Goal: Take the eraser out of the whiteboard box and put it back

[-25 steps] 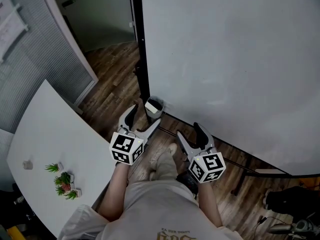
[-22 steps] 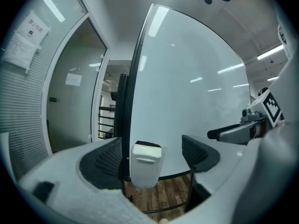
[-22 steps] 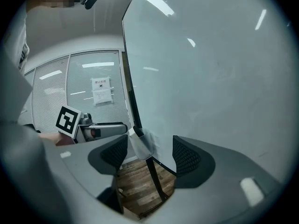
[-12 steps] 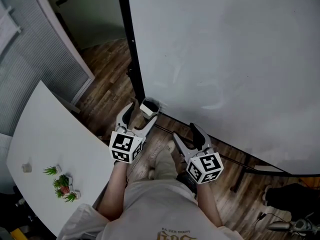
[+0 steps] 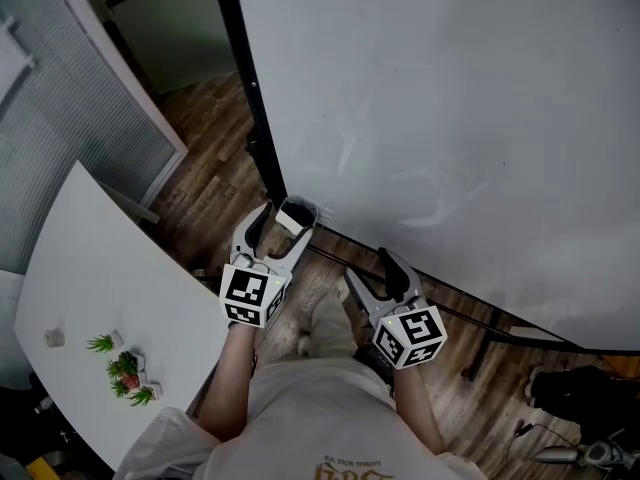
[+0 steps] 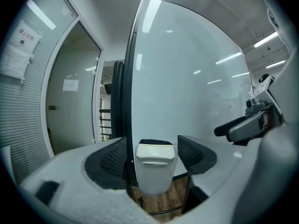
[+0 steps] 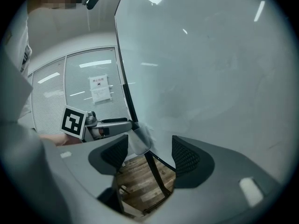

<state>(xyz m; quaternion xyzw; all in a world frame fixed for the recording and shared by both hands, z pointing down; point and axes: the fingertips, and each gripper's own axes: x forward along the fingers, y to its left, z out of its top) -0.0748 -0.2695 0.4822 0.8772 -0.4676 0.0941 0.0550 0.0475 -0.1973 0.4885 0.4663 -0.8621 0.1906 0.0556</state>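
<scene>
The whiteboard box, a small white holder, hangs at the whiteboard's lower left corner. The eraser sits in it, only its dark top showing above the rim. My left gripper reaches level around the box. Its jaws are closing, with the box and eraser between them. In the left gripper view a gap remains at each pad. My right gripper hangs open to the right, below the board's lower edge, with nothing between its fingers. In the right gripper view the box lies ahead to the left.
The whiteboard's black frame post runs down beside the box. A white table with small potted plants stands at the left. Behind it is a glass partition with blinds. Wooden floor lies below.
My left gripper has crept forward around the box and its jaws have narrowed a little. The right gripper has stayed nearly still.
</scene>
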